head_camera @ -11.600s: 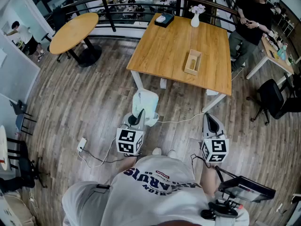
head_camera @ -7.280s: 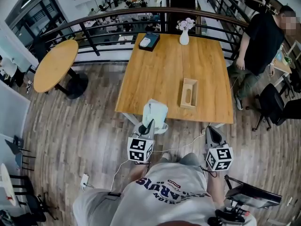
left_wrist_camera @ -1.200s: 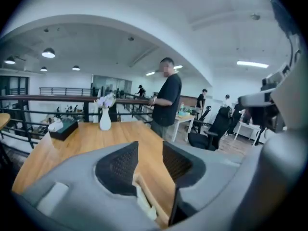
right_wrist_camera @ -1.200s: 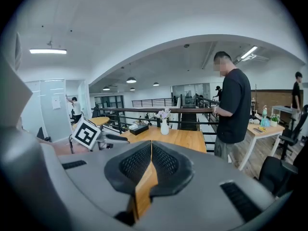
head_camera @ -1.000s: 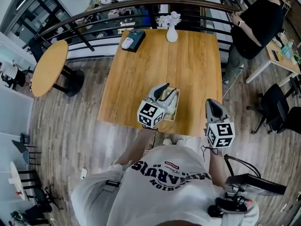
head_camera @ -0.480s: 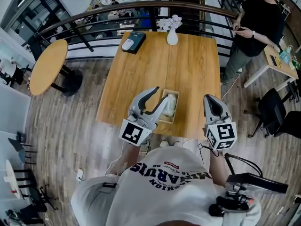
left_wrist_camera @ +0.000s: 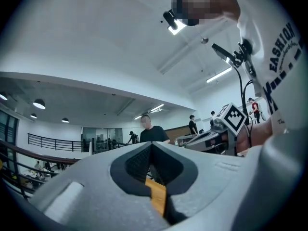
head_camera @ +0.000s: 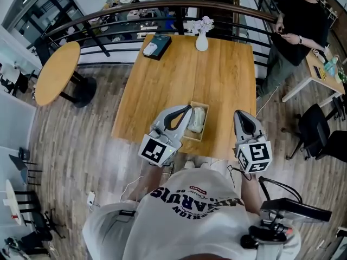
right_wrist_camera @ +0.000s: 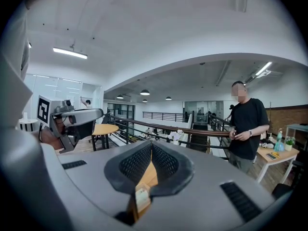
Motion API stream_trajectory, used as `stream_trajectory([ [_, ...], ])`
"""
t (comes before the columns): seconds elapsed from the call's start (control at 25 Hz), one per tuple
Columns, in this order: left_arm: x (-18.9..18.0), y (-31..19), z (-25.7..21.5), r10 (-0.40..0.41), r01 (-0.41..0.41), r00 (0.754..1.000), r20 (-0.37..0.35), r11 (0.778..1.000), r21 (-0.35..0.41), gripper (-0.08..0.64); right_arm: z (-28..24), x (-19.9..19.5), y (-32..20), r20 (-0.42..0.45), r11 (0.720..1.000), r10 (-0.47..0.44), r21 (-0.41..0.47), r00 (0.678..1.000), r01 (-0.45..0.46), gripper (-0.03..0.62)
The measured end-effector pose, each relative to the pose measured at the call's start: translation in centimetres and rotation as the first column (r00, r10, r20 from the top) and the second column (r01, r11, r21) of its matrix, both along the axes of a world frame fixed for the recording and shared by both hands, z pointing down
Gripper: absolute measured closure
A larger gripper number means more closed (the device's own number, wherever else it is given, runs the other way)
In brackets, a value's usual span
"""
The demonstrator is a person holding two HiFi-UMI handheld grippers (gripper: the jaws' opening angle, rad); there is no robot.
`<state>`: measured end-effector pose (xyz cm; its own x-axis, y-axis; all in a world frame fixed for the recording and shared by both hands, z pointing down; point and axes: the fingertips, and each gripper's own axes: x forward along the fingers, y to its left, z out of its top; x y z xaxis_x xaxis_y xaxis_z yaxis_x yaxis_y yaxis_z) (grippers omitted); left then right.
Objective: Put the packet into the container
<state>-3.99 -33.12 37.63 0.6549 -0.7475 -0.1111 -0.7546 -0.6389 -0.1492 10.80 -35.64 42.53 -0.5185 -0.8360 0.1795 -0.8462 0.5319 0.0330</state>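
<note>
Two changes w/in the last sec: the left gripper [head_camera: 184,110] has let go of the packet [head_camera: 198,119] and pulled up & back. Its jaws have just been closing and are now pressed together, nothing btwn them. The packet lies inside the wooden container [head_camera: 191,138], just ahead of & below the left gripper's tips and to the left of the right gripper [head_camera: 239,115]. The right gripper's jaws are also together, empty. Nothing else seen in the container. Task looks done, imo.

White packet [head_camera: 198,119], pale wood container [head_camera: 204,125], honey-brown table [head_camera: 162,80], grey-brown plank floor [head_camera: 81,145]
</note>
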Motion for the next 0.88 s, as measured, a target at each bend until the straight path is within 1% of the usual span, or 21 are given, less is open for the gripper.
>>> stream_trajectory([
  [0.2, -0.4, -0.1, 0.9, 0.018, -0.018, 1.000, -0.011, 1.000, -0.019, 0.558, 0.3, -0.2, 0.1, 0.001, 1.000, 0.010, 0.004, 1.000, -0.010, 0.581],
  [0.52, -0.8, 0.0, 1.0, 0.014, -0.015, 0.999, -0.034, 0.999, -0.029, 0.558, 0.1, -0.6, 0.2, 0.000, 1.000, 0.004, 0.014, 1.000, -0.004, 0.581],
  [0.68, -1.2, -0.2, 1.3, 0.019, -0.021, 0.998, -0.052, 0.999, -0.047, 0.558, -0.2, -1.0, 0.5, -0.004, 1.000, 0.000, 0.031, 1.000, 0.000, 0.581],
  [0.88, -1.1, -0.4, 1.7, 0.028, -0.032, 0.998, -0.060, 0.997, -0.066, 0.558, -0.3, -0.8, 0.6, 0.002, 0.999, 0.018, 0.037, 1.000, -0.018, 0.581],
])
